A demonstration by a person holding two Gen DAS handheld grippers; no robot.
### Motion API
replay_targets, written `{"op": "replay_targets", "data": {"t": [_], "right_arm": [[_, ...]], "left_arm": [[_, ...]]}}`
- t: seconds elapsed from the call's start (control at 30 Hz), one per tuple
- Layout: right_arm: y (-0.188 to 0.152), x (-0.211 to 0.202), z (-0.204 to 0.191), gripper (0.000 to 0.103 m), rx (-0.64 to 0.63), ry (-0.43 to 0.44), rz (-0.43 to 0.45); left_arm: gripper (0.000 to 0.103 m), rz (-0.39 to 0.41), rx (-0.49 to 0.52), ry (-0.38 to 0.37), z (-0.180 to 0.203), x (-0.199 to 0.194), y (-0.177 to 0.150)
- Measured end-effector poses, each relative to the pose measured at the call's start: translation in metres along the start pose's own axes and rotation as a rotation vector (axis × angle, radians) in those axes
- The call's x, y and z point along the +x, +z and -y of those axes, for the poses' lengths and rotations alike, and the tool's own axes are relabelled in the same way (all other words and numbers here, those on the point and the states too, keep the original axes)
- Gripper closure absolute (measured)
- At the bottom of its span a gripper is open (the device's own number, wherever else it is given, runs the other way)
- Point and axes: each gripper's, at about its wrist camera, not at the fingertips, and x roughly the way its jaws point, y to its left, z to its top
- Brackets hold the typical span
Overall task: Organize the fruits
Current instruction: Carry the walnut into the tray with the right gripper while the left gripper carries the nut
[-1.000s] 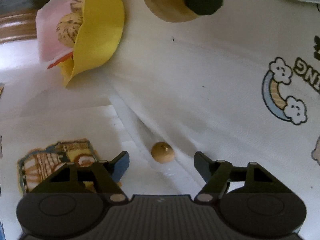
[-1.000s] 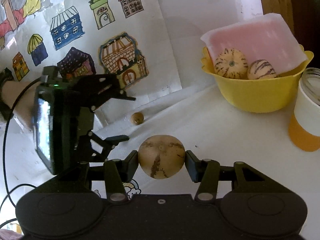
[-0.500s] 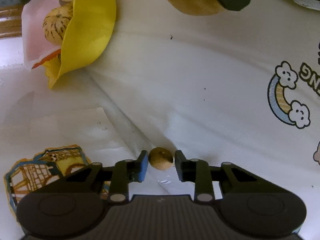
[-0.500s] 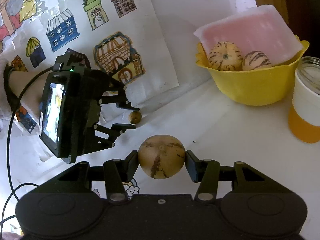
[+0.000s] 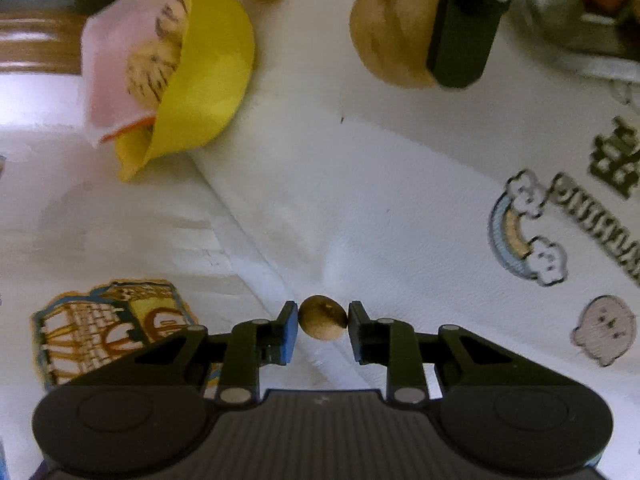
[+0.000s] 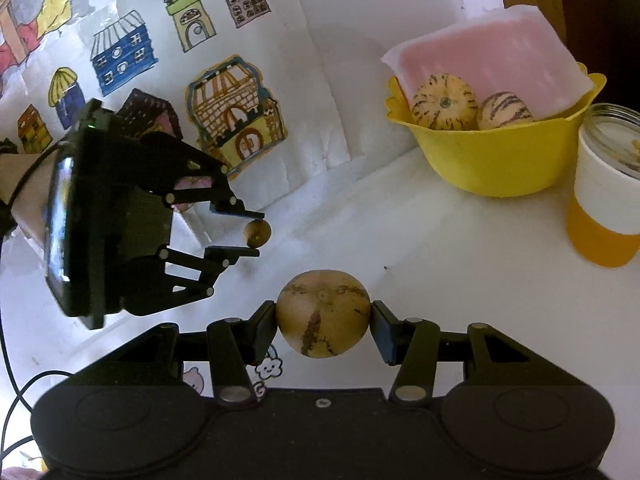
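Observation:
A small brown fruit sits between the pads of my left gripper, which is shut on it just over the white tablecloth. The right wrist view shows that same left gripper at the left with the small fruit pinched in it. My right gripper is shut on a large tan round fruit, held above the table. A yellow bowl at the back right holds two striped fruits and a pink sheet. In the left wrist view the bowl is at the upper left.
A jar with a white and orange band stands right of the bowl. Paper drawings of houses hang on the wall behind the table. A metal dish lies at the far right. The tablecloth bears a rainbow print.
My left gripper went from open around the small fruit to shut on it, and the view shifted slightly. My right gripper kept hold of the large fruit and drew closer to the bowl.

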Motion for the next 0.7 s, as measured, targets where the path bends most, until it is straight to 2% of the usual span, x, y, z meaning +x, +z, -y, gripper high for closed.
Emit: {"op": "replay_targets", "data": {"t": [0.3, 0.53, 0.63, 0.7], "right_arm": [[-0.022, -0.031, -0.026, 0.050, -0.007, -0.051, -0.007], [-0.047, -0.076, -0.047, 0.050, -0.004, -0.120, 0.006], [-0.061, -0.101, -0.057, 0.050, 0.002, -0.158, 0.021], [-0.073, -0.118, -0.062, 0.050, 0.016, -0.179, 0.029]], "left_arm": [[0.074, 0.136, 0.001, 0.022, 0.024, -0.068, -0.002], [0.074, 0.321, -0.073, 0.012, 0.044, -0.129, 0.011], [0.074, 0.398, -0.117, 0.032, 0.060, -0.150, 0.020], [0.074, 0.467, -0.152, 0.019, 0.073, -0.160, 0.025]]}}
